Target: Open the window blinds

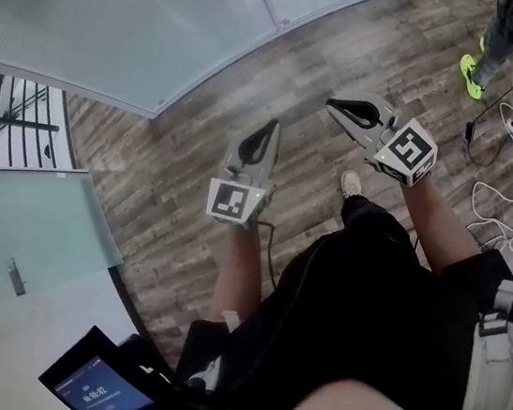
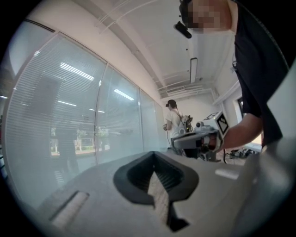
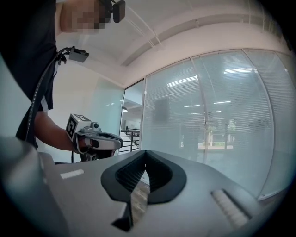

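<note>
Tablet: nearest of all, low at the person's left, blue screen lit. There are white characters on it, too small to read.
Left hand-held gripper: held out level in front of the body. Its jaws are together with the tips meeting and nothing gripped; only floor shows through the slot behind them.
Right hand-held gripper: just the same, pinched closed and empty. It rides beside the left one, the two apart and not touching.
Why held so: my read is a carrying pose. There's nothing within reach to grip, so both stay closed and point out towards the glass.
Marker cubes: black-and-white square patterns at the rear of each tool. They're codes, not words, and I see no brand.
Floor: wood planks, running from the person's feet to the glass.
Cables: white loops lying off to the right, out of the line to the window.
Glass wall: curved, in framed panes, ahead and to the left.
Blinds: slats down and closed across every pane behind that glass. They're well apart from both tools, so the task looks not yet begun. No cord or wand shows, so I can't tell what needs grasping.
Second person: far down the room, standing by some equipment.
</note>
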Demonstrator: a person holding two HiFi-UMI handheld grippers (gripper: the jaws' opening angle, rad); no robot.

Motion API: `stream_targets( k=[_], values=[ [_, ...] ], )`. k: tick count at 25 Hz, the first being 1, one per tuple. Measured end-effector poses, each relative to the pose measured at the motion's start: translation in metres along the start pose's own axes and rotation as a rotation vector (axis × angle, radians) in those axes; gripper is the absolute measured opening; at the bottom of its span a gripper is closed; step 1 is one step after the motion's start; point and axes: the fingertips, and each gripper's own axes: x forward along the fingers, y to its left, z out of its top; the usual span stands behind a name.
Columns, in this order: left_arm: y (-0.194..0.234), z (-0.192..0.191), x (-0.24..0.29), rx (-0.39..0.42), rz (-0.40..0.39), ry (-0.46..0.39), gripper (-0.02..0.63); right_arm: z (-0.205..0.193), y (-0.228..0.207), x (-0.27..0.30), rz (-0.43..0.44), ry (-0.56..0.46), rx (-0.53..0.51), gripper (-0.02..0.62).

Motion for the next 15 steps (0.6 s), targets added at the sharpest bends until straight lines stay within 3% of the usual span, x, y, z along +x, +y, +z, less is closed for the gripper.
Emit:
stream_targets(
  k=[15],
  values=[
    [0.059, 0.022, 0.089, -0.015, 0.100, -0.043, 0.003, 0.017, -0.094, 0.031, 0.107, -0.024, -0.040, 0.005]
  ],
)
